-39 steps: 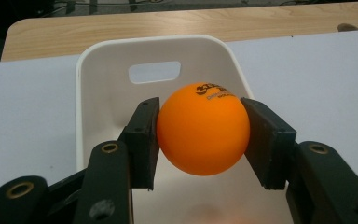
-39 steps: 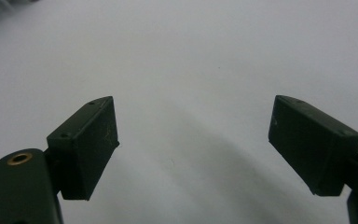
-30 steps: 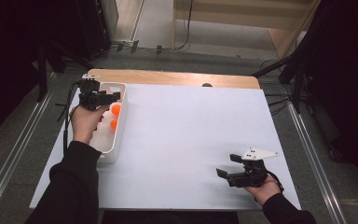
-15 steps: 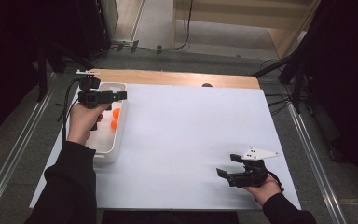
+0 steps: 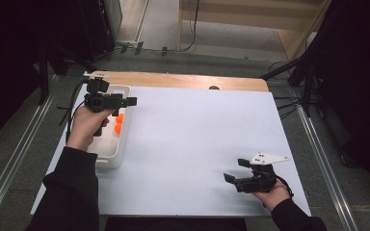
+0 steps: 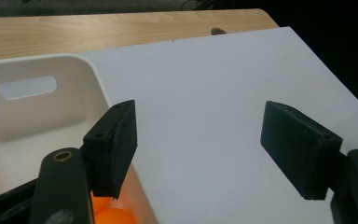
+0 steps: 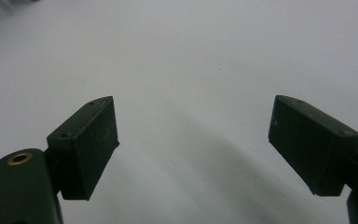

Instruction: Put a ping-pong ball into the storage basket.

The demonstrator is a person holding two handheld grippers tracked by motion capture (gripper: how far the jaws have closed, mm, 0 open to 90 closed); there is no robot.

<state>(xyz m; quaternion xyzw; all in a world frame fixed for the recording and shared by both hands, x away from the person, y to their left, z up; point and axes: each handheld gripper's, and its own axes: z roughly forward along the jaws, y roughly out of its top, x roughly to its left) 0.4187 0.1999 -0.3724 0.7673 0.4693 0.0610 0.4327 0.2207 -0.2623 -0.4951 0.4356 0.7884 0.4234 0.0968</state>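
in the high view, the left tongs (image 5: 131, 101) are held up over the far left part of the desk (image 5: 197, 144), above the right rim of a white bin (image 5: 111, 159) that sits along the left edge of the white desk top. the person's left hand (image 5: 84, 127) grips the handle, a black sleeve (image 5: 72, 192) runs to the near edge, and a cable trails off to the left. two orange balls (image 5: 119, 124) lie inside the bin, just below and near the hand. the right tongs (image 5: 233, 171) sit low over the near right part of the desk, pointing left, held by the right hand (image 5: 270, 195), with a grey three-cornered plate (image 5: 268, 158) on top. a strip of bare wood (image 5: 183, 81) runs along the far edge of the desk.

in the left gripper view, the left tongs (image 6: 198, 140) are spread wide with nothing between the jaws. the left jaw hangs over the bin's rim (image 6: 98, 79), the right jaw over the white desk surface (image 6: 205, 84). the bin's far wall has a slot handle (image 6: 26, 87), and the orange balls (image 6: 109, 212) peek out at the bottom, partly hidden behind the left jaw.

in the right gripper view, the right tongs (image 7: 193, 144) are also wide apart and grip nothing; plain white desk (image 7: 191, 60) lies beneath and beyond them.
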